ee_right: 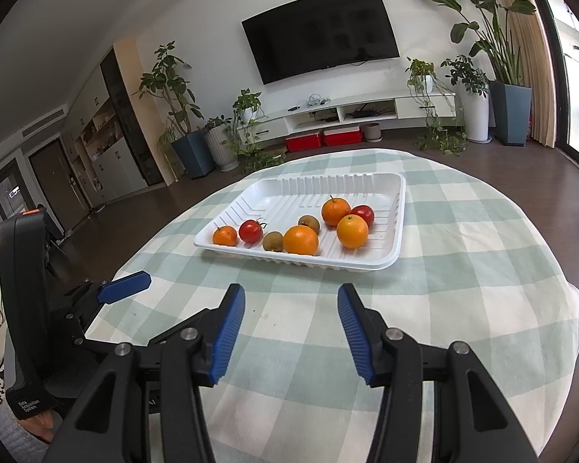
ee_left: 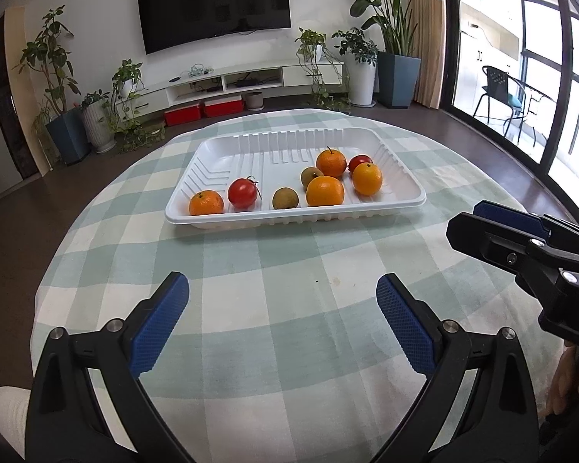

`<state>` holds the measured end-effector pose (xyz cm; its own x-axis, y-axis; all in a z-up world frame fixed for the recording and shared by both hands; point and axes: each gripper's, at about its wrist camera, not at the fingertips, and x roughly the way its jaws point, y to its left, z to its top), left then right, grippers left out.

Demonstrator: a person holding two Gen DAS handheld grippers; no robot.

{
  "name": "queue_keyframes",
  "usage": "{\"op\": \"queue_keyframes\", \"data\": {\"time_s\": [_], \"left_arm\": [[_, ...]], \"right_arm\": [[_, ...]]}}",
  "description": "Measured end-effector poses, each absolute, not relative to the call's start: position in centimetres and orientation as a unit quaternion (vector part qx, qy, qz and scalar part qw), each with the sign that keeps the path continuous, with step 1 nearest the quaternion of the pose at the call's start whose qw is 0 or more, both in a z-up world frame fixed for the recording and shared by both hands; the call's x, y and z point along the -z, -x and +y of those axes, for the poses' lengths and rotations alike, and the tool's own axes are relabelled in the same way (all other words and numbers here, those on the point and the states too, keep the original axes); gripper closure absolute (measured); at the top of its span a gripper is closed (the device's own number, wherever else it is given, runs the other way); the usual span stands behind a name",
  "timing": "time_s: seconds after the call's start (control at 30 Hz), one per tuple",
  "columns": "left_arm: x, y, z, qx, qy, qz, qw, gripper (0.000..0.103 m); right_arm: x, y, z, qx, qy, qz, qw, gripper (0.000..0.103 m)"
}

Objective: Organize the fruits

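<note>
A white ribbed tray [ee_left: 220, 154] [ee_right: 395, 227] sits on the far half of the round checked table. In it lie several oranges, such as the front one [ee_left: 325, 191] [ee_right: 300, 239], two red tomatoes [ee_left: 242, 192] [ee_right: 250, 230] and two brown kiwis [ee_left: 285, 198] [ee_right: 272, 241]. My left gripper [ee_left: 283, 301] is open and empty above the near cloth. My right gripper [ee_right: 291, 308] is open and empty, short of the tray; it also shows at the right edge of the left wrist view [ee_left: 494, 227].
The green-and-white checked tablecloth [ee_left: 289, 347] [ee_right: 463, 308] covers the table. The left gripper's body [ee_right: 31, 301] shows at the left of the right wrist view. Beyond are brown floor, potted plants, a TV wall unit and glass doors at the right.
</note>
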<state>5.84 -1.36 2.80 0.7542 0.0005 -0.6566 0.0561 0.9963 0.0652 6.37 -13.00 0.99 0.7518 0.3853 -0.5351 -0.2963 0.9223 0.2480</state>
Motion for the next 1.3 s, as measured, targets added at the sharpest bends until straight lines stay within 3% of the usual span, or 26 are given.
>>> {"op": "queue_keyframes", "data": {"time_s": [1.3], "left_arm": [[-2.6, -4.7, -2.6, 0.018, -0.073, 0.344, 0.936, 0.004]], "right_arm": [[-0.8, -6.1, -13.4, -0.182, -0.077, 0.297, 0.934, 0.042]]}}
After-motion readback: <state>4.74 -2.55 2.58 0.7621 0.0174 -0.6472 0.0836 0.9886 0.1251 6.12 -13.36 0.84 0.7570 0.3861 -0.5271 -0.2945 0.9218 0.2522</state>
